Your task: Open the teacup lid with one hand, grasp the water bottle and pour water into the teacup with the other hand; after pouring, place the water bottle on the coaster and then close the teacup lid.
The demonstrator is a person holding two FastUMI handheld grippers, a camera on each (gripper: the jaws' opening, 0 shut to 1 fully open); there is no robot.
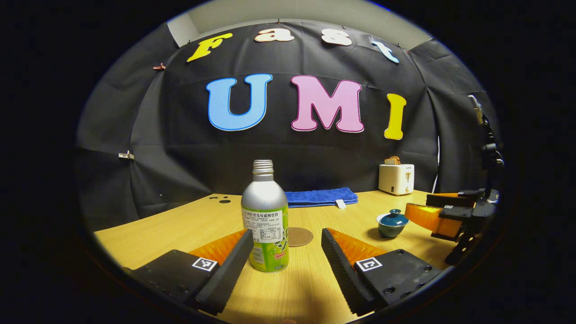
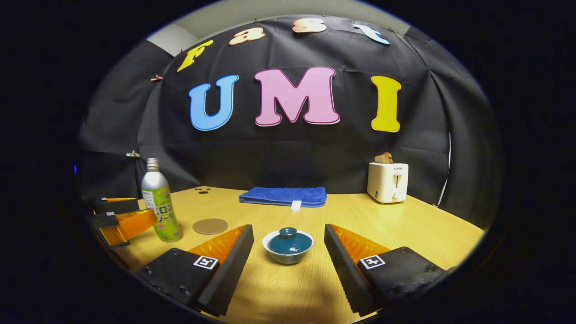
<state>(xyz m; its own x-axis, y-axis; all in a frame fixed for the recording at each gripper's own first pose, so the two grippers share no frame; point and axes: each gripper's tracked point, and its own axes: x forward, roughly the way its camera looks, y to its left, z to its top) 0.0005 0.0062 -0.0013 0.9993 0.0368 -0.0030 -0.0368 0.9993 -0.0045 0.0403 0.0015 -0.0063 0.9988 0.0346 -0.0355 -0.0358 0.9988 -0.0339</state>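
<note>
in the left gripper view, the left gripper point(image 1: 286, 240) hangs low over the pale wooden desk point(image 1: 180, 225) with its fingers point(image 1: 234, 256) spread wide, touching nothing. the silver aluminium water bottle with a green label point(image 1: 265, 216) stands upright and uncapped just ahead of them, nearer the finger at 7 o'clock and partly overlapped by its tip. the round brown cork coaster point(image 1: 299, 236) lies flat on the desk just behind the bottle, toward 1 o'clock of it. the teal ceramic teacup with a pale rim point(image 1: 392, 223) sits well apart at 3 o'clock, its teal knobbed lid point(image 1: 393, 218) in place. beyond it, at the view's 3 o'clock edge, the right gripper point(image 1: 443, 211) reaches in.

in the right gripper view, the right gripper's fingers point(image 2: 234, 256) also stand wide apart, framing the teacup, which rests on the desk between them and a little ahead, touching neither. the lid sits squarely on the cup. the coaster lies at 10 o'clock of the cup, with the bottle just beyond it, and the left gripper shows beside the bottle at the 9 o'clock edge.

a folded blue towel point(image 2: 284, 196) lies at the far edge of the desk at 12 o'clock, and a white toaster point(image 2: 387, 182) with bread in its slot stands at 2 o'clock.
</note>
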